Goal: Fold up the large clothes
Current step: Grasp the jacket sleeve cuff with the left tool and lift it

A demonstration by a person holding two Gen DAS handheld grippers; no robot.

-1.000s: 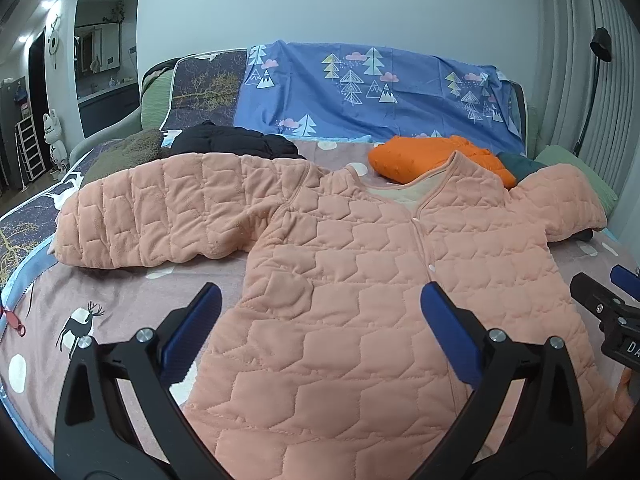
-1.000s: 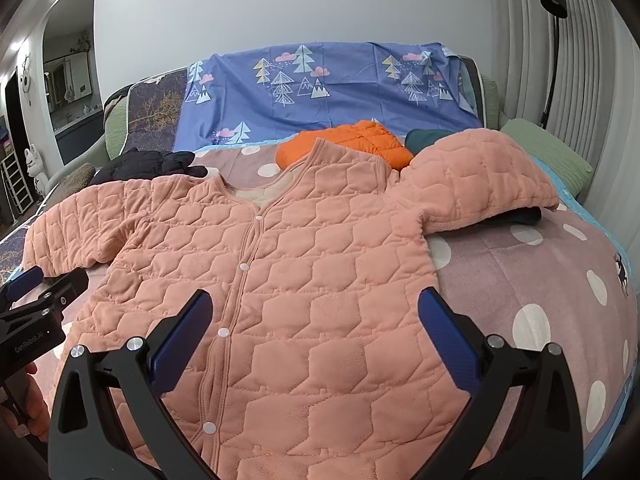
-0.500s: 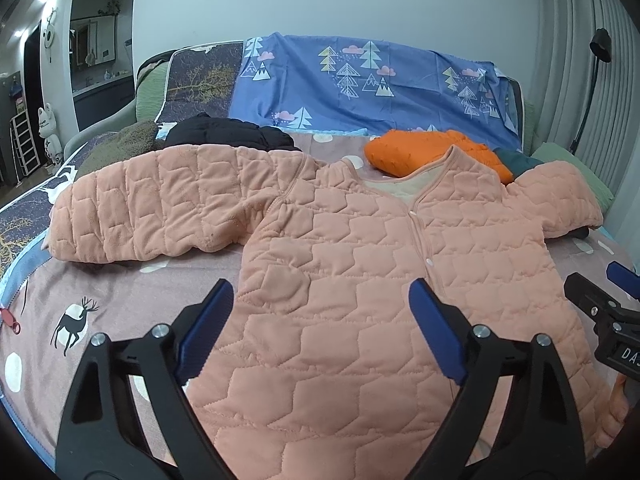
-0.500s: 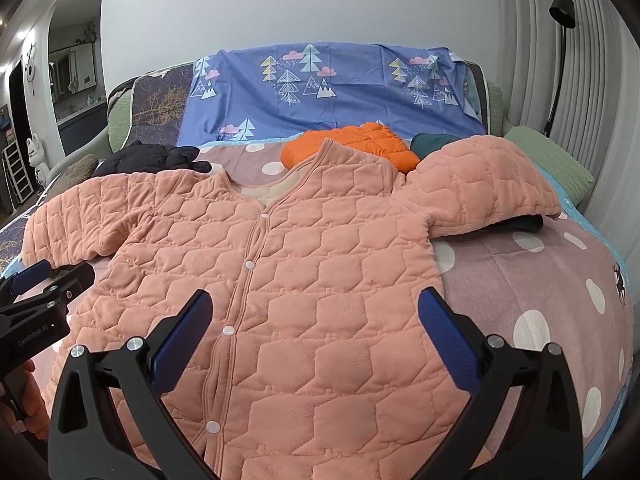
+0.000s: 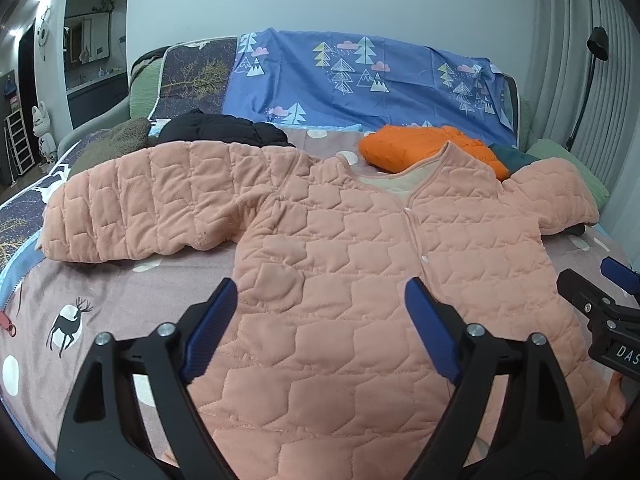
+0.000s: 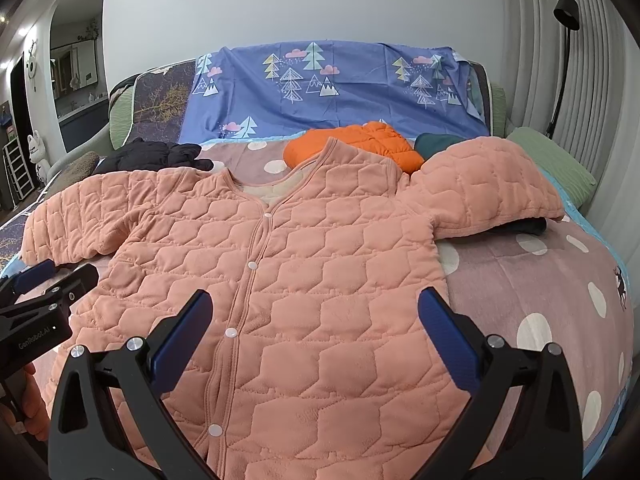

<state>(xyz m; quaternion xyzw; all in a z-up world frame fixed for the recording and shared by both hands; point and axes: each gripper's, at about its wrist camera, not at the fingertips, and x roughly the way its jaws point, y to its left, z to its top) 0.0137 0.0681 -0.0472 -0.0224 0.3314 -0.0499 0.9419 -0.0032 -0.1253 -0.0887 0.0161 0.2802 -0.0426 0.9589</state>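
Note:
A large peach quilted jacket (image 5: 340, 264) (image 6: 304, 264) lies flat and buttoned on the bed, both sleeves spread out to the sides. My left gripper (image 5: 320, 304) hovers over the jacket's lower left part; its jaws are closing, still wide apart, and the blue pads touch no fabric. Over the lower right part my right gripper (image 6: 316, 316) stands open with nothing pinched. Each gripper shows at the edge of the other's view: the right gripper (image 5: 600, 300), the left gripper (image 6: 44, 280).
The bed cover (image 6: 560, 292) is mauve with white dots and deer. Behind the jacket lie an orange puffer (image 5: 416, 148), a black garment (image 5: 224, 132), an olive one (image 5: 116, 144) and a dark teal one (image 6: 440, 142). A blue tree-print sheet (image 5: 360, 80) covers the headboard. A floor lamp (image 6: 564, 56) stands right.
The left gripper's jaws have narrowed noticeably, and its view has tipped slightly. The right gripper and the jacket have stayed as they were.

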